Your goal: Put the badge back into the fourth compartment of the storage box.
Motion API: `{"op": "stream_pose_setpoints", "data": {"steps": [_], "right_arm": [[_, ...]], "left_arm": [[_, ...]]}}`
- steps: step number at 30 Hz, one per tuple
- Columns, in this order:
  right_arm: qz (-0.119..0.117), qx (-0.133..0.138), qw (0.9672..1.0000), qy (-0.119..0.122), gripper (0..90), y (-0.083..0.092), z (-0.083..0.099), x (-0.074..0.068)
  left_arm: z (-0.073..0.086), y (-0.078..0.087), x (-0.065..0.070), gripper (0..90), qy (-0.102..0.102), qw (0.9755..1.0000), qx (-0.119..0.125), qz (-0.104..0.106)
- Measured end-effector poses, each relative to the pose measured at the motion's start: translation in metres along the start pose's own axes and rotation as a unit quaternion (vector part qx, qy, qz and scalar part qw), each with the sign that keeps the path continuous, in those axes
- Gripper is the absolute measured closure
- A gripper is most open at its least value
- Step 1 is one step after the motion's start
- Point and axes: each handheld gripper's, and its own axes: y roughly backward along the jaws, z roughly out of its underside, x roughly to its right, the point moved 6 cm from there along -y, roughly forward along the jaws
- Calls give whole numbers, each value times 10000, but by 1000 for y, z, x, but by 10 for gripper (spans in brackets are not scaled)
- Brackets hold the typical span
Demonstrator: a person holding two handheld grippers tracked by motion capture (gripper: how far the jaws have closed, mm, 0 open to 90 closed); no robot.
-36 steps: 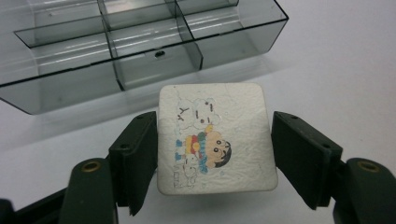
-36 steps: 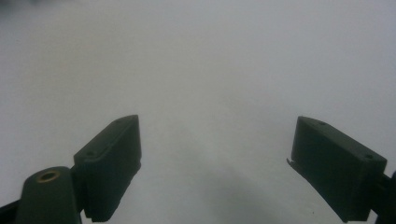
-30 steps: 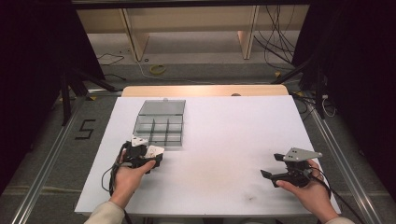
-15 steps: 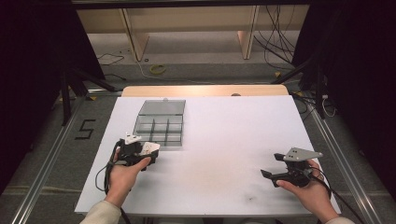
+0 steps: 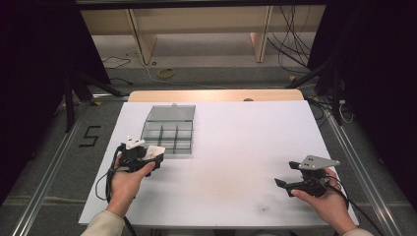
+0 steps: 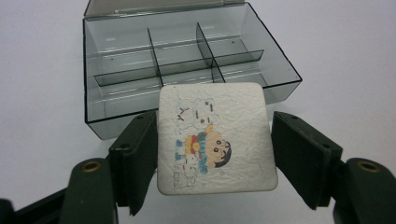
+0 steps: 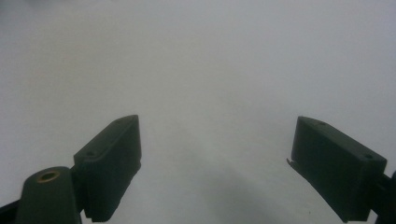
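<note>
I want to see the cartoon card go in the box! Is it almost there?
Almost. Done: the clear box is open, its compartments empty. In hand: the left gripper holds the cartoon card just before the box. Left: putting it in. The right gripper waits open over the table.

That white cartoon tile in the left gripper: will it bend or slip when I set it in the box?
The white square tile probably stays stiff: it juts flat beyond the left gripper without sagging. Its face looks matte and pebbled, so slipping seems unlikely. It looks thin, likely light, and could tip against a divider of the clear compartment box.
</note>
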Motion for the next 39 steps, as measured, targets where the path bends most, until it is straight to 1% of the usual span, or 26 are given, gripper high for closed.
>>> {"op": "stream_pose_setpoints", "data": {"steps": [10,16,22,23,26,33,39], "right_arm": [[5,15,10000,-3,168,0,0,1],[24,33,10000,-39,168,0,0,1],[26,23,10000,-35,168,-1,0,1],[25,21,10000,-32,168,-1,0,1],[22,20,10000,-31,168,-1,0,1],[28,21,10000,-33,168,-1,0,1],[32,17,10000,-35,168,-1,0,2]], "left_arm": [[-8,4,-6,327,96,9999,126,-41],[-15,6,-7,327,87,9998,188,-72],[-21,5,-8,327,139,9995,262,-94],[-22,5,-8,327,120,9996,247,-99],[-26,4,-9,327,129,9994,284,-119],[-28,0,-13,327,178,9993,278,-172],[-32,-5,-17,327,170,9992,250,-246]]}}
